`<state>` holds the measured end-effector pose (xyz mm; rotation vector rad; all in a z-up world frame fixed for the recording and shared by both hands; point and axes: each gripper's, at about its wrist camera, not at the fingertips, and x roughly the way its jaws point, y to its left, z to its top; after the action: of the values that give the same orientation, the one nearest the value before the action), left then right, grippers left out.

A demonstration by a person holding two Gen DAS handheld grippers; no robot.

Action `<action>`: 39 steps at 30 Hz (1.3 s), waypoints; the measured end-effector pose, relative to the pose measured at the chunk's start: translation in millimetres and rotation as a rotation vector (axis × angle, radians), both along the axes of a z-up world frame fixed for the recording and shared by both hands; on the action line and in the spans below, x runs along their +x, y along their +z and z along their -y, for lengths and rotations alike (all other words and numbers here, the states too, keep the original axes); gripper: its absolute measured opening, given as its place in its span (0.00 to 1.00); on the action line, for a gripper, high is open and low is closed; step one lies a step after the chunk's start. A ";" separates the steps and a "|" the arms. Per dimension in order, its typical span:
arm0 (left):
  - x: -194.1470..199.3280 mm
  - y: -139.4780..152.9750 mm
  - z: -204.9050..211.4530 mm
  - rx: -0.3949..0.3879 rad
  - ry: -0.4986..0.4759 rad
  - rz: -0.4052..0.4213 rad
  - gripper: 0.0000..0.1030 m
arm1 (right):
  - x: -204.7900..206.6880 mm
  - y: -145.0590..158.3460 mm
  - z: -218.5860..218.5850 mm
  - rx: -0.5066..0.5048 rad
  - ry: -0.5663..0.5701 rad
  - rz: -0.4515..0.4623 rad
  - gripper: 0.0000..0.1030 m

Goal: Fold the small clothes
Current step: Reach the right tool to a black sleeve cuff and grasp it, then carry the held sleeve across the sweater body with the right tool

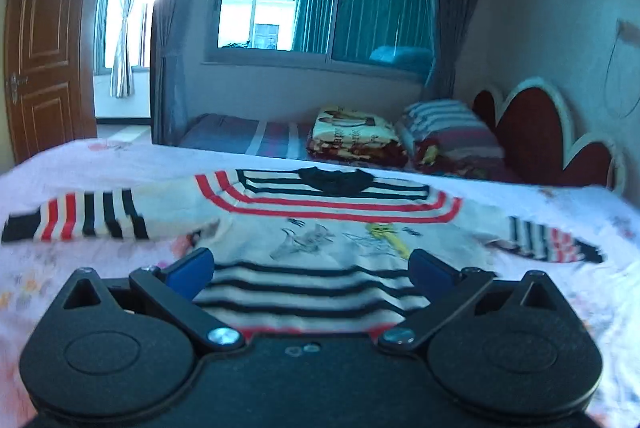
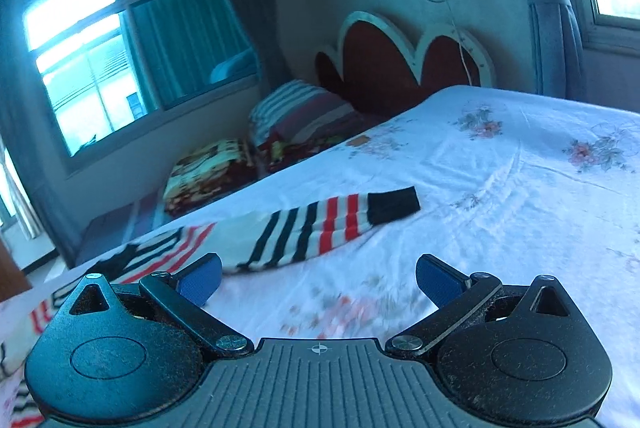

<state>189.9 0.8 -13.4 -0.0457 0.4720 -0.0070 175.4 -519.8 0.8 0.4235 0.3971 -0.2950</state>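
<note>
A small white sweater (image 1: 320,228) with red and black stripes, a black collar and cartoon prints lies flat on the bed, both sleeves spread out. My left gripper (image 1: 310,268) is open just above its striped hem, blue pads (image 1: 192,270) apart. My right gripper (image 2: 318,278) is open and empty over the bedsheet, just in front of the sweater's right sleeve (image 2: 316,228), whose black cuff (image 2: 394,206) points right.
The bed has a white floral sheet (image 2: 500,168). A lower bed beside it holds a folded patterned blanket (image 1: 356,136) and a striped pillow (image 1: 448,128). A red scalloped headboard (image 2: 400,64) stands against the wall. A brown door (image 1: 44,44) is at far left.
</note>
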 end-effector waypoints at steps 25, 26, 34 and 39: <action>180.2 -59.2 -1.8 0.094 0.039 -0.088 0.98 | 158.4 -125.0 141.9 0.469 -0.217 -0.067 0.36; 180.3 -59.7 -3.1 0.099 0.041 -0.091 0.98 | 160.1 -125.2 144.4 0.469 -0.224 -0.065 0.36; 182.4 -66.0 -12.7 0.101 0.063 -0.123 0.98 | 161.0 -122.9 152.8 0.432 -0.233 -0.077 0.18; 181.3 -67.3 -15.1 0.104 0.064 -0.143 0.99 | 174.2 -120.8 151.4 0.358 -0.214 -0.110 0.13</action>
<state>371.2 15.9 -80.8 0.0411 0.6126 0.0839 349.6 -671.2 -120.0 0.8063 0.5155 -0.4593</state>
